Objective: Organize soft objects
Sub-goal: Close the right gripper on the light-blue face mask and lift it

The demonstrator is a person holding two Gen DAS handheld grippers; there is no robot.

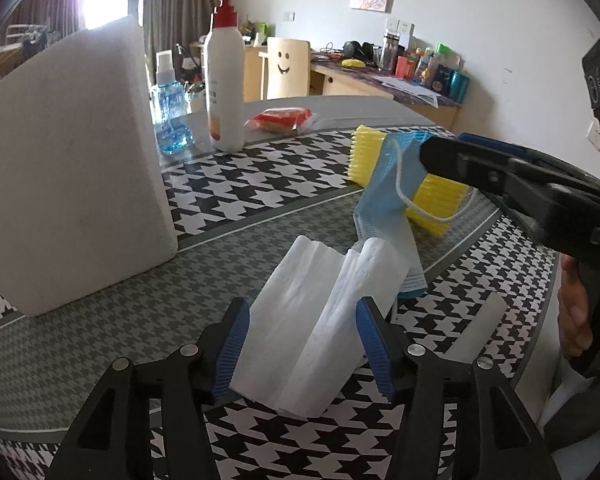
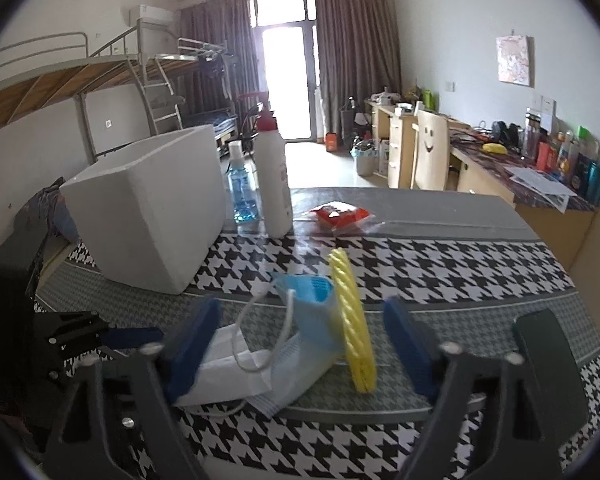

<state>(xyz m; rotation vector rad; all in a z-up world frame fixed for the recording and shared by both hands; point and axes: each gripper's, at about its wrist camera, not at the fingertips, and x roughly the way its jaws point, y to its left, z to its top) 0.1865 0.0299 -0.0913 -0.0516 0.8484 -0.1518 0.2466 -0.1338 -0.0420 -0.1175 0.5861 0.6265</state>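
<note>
A folded white tissue (image 1: 304, 320) lies on the houndstooth tablecloth between the open fingers of my left gripper (image 1: 302, 344); the pads stand beside it, not pressing. A blue face mask (image 1: 384, 208) with white ear loops lies draped against a yellow ribbed sponge (image 1: 432, 196). My right gripper (image 2: 304, 344) is open and hovers just before the mask (image 2: 312, 328) and sponge (image 2: 354, 328), both between its fingers. It shows from the side in the left wrist view (image 1: 500, 172). The tissue (image 2: 224, 372) lies by its left finger. A white foam box (image 2: 152, 204) stands open at the left.
A white pump bottle (image 1: 224, 80), a blue spray bottle (image 1: 170, 96) and a red packet (image 1: 280, 118) stand at the table's far side. The foam box (image 1: 68, 168) fills the left. A chair (image 2: 432, 156) and cluttered desk (image 2: 540, 176) lie beyond the table.
</note>
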